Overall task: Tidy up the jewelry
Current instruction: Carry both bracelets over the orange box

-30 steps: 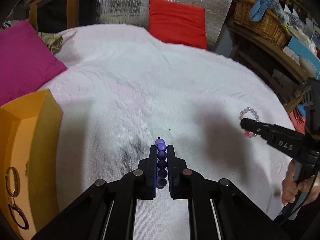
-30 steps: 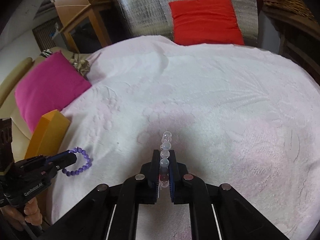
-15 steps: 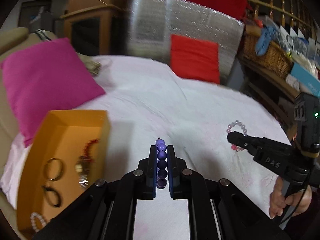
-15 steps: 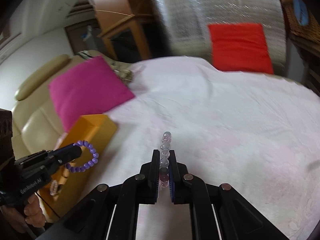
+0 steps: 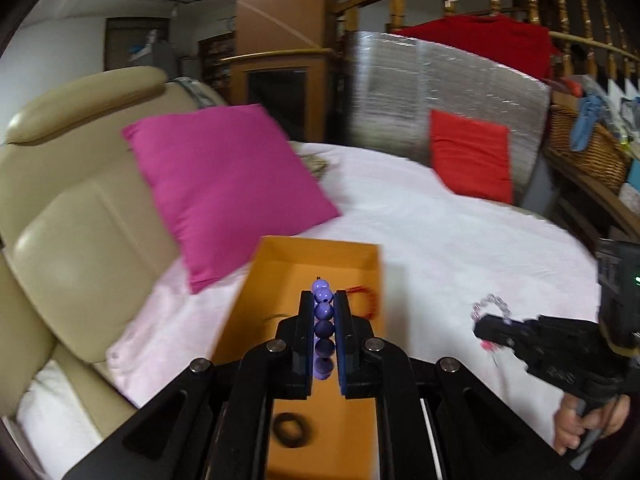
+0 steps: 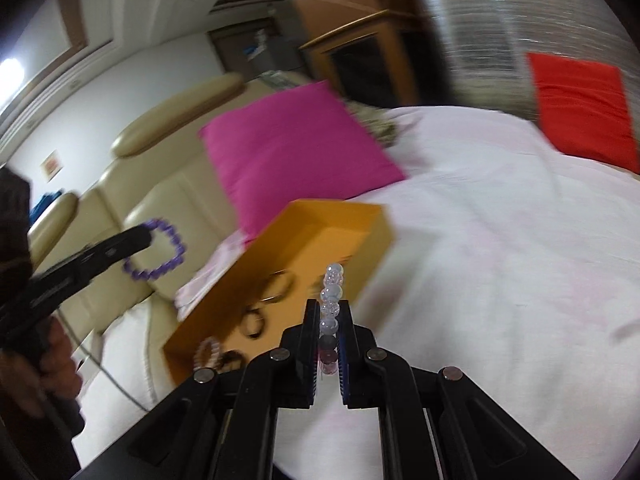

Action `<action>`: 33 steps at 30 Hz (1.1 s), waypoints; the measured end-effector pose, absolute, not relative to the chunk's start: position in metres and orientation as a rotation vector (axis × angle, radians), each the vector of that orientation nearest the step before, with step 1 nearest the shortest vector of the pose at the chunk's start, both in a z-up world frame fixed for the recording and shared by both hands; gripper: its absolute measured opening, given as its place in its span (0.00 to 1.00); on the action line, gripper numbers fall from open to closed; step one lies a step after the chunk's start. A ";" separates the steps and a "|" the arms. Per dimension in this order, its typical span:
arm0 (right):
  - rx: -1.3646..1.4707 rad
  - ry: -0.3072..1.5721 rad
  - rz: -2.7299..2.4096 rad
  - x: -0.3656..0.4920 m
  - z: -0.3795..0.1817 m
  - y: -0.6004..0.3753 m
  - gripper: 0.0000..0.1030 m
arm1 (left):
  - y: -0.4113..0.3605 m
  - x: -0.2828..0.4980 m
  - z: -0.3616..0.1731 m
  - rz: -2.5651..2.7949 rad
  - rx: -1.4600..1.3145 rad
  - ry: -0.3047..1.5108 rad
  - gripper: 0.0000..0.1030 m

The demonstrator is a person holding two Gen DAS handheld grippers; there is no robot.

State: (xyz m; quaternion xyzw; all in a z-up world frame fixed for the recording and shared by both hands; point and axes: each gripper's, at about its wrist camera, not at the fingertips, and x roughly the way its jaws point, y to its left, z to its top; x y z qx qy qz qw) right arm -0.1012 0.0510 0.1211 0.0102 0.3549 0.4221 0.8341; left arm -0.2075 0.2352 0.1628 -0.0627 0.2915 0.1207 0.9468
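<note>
Both grippers have swung left since a second ago, off bare bedspread and toward the orange box, which now sits directly ahead of the left one.

Left gripper (image 5: 323,304): jaws clamped on the purple bead bracelet (image 5: 323,326), beads stacked in a line between the pads, topmost bead poking past the fingertips. Held above the open orange box (image 5: 256,304). Beneath it on the box floor, a dark ring (image 5: 291,428); farther in, a red bead strand (image 5: 366,300) near the right wall.

Right gripper (image 6: 330,308): jaws clamped on the clear bead bracelet (image 6: 332,292), pale beads rising past the tips, a pinkish one low between the pads. Hovers at the box's near right edge (image 6: 376,236). Right wrist view shows more pieces inside: a pale bead loop (image 6: 208,352) at the near end, dark hoops (image 6: 254,322) mid-box. Blurred, details uncertain.

Box rests on the pink-white bedspread (image 5: 460,240), at its left edge. Just behind it, a magenta cushion (image 5: 228,188) leaning on the cream leather sofa (image 5: 76,216). Far side of the bed: red cushion (image 5: 472,160) against a silver foil panel (image 5: 440,92). Wicker basket (image 5: 584,152) at far right.
</note>
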 end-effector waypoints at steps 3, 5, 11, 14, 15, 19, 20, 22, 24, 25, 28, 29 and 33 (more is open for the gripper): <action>-0.002 0.782 0.959 -0.114 0.113 0.081 0.09 | 0.258 -0.202 0.154 0.272 -0.120 0.619 0.09; -0.026 0.799 0.991 -0.122 0.107 0.098 0.09 | 0.272 -0.192 0.147 0.286 -0.106 0.643 0.09; -0.069 0.835 1.042 -0.130 0.087 0.128 0.09 | 0.293 -0.156 0.124 0.318 -0.052 0.693 0.09; -0.072 0.852 1.068 -0.126 0.079 0.134 0.09 | 0.292 -0.143 0.119 0.322 -0.028 0.706 0.09; -0.075 0.859 1.075 -0.127 0.075 0.136 0.09 | 0.291 -0.137 0.117 0.320 -0.020 0.711 0.09; -0.076 0.885 1.091 -0.120 0.065 0.136 0.09 | 0.287 -0.117 0.111 0.319 0.010 0.721 0.09; -0.075 0.887 1.095 -0.118 0.063 0.136 0.09 | 0.286 -0.112 0.111 0.317 0.015 0.724 0.09; -0.071 0.890 1.106 -0.116 0.061 0.137 0.09 | 0.283 -0.102 0.108 0.317 0.027 0.729 0.09; -0.065 0.890 1.122 -0.116 0.061 0.138 0.09 | 0.281 -0.093 0.105 0.316 0.038 0.733 0.09; -0.065 0.887 1.129 -0.116 0.061 0.138 0.09 | 0.280 -0.088 0.104 0.318 0.044 0.737 0.09; -0.070 0.884 1.151 -0.117 0.059 0.142 0.09 | 0.278 -0.079 0.100 0.322 0.054 0.744 0.09; -0.073 0.884 1.157 -0.117 0.058 0.143 0.09 | 0.278 -0.076 0.098 0.328 0.060 0.748 0.09; -0.081 0.884 1.179 -0.119 0.056 0.149 0.09 | 0.279 -0.068 0.094 0.341 0.071 0.760 0.09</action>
